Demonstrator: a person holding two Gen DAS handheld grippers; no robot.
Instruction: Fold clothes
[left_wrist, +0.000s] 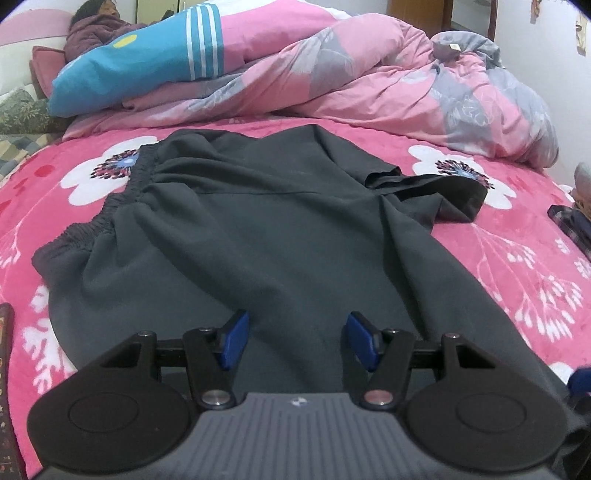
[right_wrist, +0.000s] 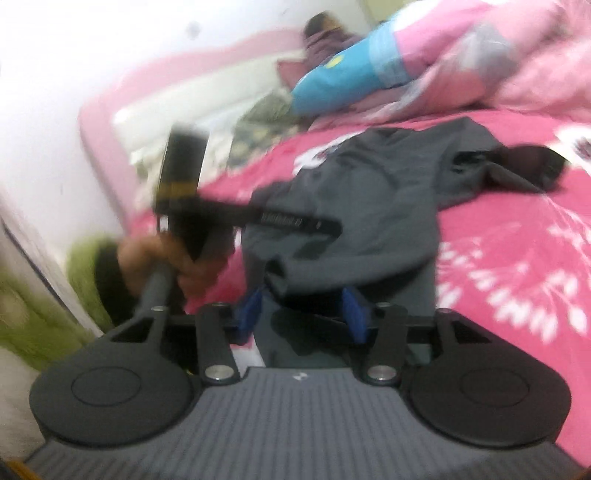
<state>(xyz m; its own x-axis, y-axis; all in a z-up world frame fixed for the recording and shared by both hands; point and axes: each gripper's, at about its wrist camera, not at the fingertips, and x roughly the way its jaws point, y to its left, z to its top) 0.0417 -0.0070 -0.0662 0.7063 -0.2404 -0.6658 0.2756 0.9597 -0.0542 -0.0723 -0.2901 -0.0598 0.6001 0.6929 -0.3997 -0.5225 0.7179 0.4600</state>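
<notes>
Left claw gapes above dark trousers; right claw open, straddling cloth.

Blurred view, right gripper with blue pads spread apart over a raised fold of the dark grey trousers, trousers lying on a pink flowered blanket, left gripper above the trousers, hand left of the trousers, pink quilt beyond the trousers.

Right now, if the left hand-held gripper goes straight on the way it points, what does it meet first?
Probably the dark grey trousers. The left hand-held gripper is open, with that cloth right ahead of its fingers; the pink quilt lies well beyond. How high it hangs above the cloth is unclear.
</notes>
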